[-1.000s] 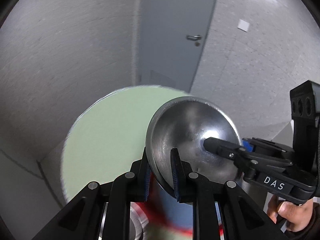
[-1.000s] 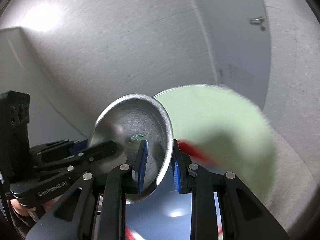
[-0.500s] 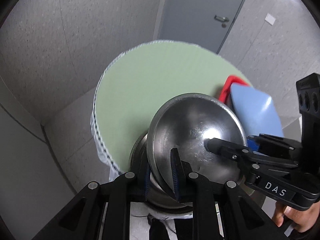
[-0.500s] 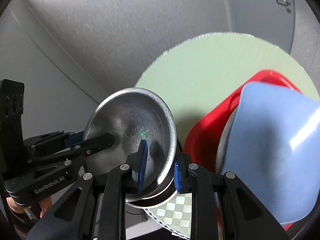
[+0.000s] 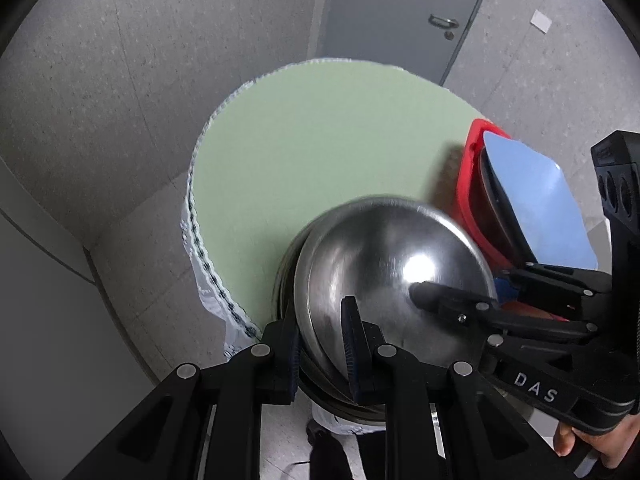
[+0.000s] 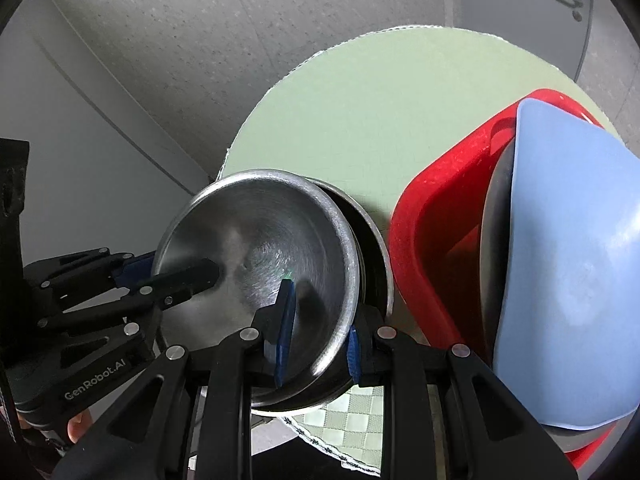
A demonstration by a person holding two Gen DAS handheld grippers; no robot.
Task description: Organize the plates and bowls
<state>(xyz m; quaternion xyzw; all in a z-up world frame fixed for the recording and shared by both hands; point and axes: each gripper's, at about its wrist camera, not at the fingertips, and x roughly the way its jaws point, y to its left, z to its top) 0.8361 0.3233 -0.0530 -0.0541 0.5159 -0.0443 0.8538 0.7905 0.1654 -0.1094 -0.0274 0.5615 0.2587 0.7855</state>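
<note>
Shiny metal fills the middle of both views. It is a steel bowl (image 5: 384, 276), and both grippers hold it by its rim. The left gripper (image 5: 320, 344) has its jaws closed on the near edge, one pad inside the bowl and one outside. The right gripper (image 6: 316, 320) pinches the other side of the rim the same way.

A second ago the bowl was up in the air, with the wall and the door behind it. Now it is down low, and it sits tilted into a second steel bowl (image 6: 372, 248) that rests on the desk. So the two bowls are almost nested. I think the stacking step is nearly done. The top bowl leans to one side and is not flat yet. The grippers may need to level it before they let go, or it could slide and clatter.

Next to the bowls there is a red tub (image 6: 432, 216). A blue plate (image 6: 568, 272) stands on its edge inside it, and something dark stands just behind the plate.

The desk (image 5: 320, 136) is round, with a pale green cover on top and a white checked edge hanging down. The floor is grey and speckled. A grey door (image 5: 404, 12) with a metal handle is at the far side of the room.
</note>
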